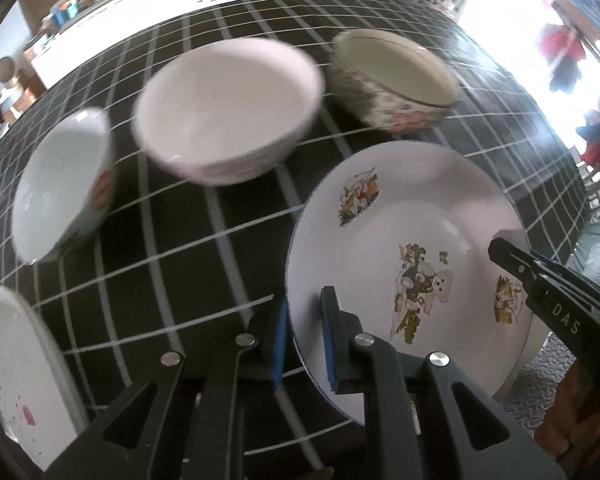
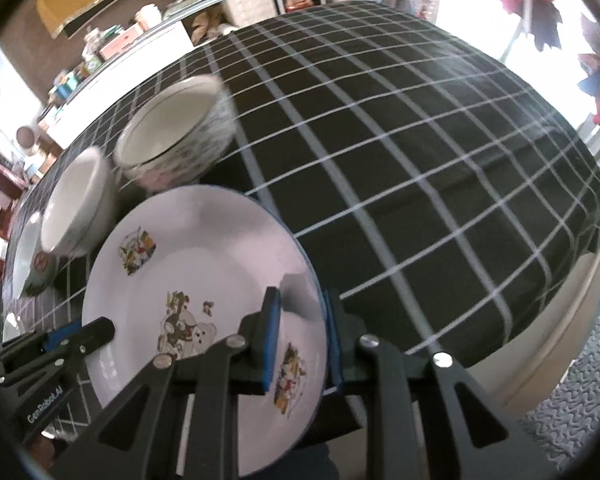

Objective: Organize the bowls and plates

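A: What could go wrong?

B: The table [image 2: 420, 200] is crowded. The cartoon plate [image 1: 412, 248], pinched at opposite rims above the near edge, could knock the flowered bowl [image 1: 396, 84] or the white bowl [image 1: 228, 108] beside it. Being glazed, it might also slip if either hand twists.

A: And the grips?

B: The left gripper [image 1: 305, 344] is narrowed onto the plate's left rim, one pad on each face. The right gripper [image 2: 302, 340] clamps the opposite rim the same way.
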`<act>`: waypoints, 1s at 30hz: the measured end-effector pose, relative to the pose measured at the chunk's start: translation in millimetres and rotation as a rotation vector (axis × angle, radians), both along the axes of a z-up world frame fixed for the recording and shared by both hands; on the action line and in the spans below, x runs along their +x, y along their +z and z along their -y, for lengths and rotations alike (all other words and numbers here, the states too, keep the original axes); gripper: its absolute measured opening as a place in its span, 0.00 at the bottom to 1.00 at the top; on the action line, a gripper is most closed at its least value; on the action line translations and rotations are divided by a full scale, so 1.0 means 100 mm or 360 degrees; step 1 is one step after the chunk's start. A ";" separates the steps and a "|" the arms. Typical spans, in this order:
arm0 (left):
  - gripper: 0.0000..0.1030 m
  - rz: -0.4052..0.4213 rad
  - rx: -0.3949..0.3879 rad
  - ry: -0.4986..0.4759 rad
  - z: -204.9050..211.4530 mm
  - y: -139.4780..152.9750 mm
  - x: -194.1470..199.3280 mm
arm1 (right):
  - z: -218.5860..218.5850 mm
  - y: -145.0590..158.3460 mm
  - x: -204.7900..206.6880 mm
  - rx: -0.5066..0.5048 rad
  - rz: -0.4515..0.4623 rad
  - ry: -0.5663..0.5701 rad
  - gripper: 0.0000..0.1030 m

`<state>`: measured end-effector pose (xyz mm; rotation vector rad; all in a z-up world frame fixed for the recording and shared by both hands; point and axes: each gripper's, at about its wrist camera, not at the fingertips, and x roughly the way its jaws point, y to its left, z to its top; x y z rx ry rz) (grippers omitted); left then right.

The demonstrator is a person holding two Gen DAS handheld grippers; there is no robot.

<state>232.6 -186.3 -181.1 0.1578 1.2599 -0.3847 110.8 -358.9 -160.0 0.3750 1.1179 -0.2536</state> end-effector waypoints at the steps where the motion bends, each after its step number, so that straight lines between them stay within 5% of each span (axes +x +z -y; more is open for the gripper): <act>1: 0.13 -0.0002 0.0007 0.0017 -0.04 0.00 -0.01 | -0.07 0.00 0.02 0.0001 0.0002 0.0024 0.25; 15: 0.15 0.0027 0.0094 0.0233 -0.76 0.00 -0.17 | -0.80 -0.04 0.28 -0.0047 -0.0039 0.0295 0.25; 30: 0.18 0.0037 0.0133 0.0315 -1.02 0.06 -0.26 | -0.89 0.04 0.39 0.0048 0.0029 0.0338 0.28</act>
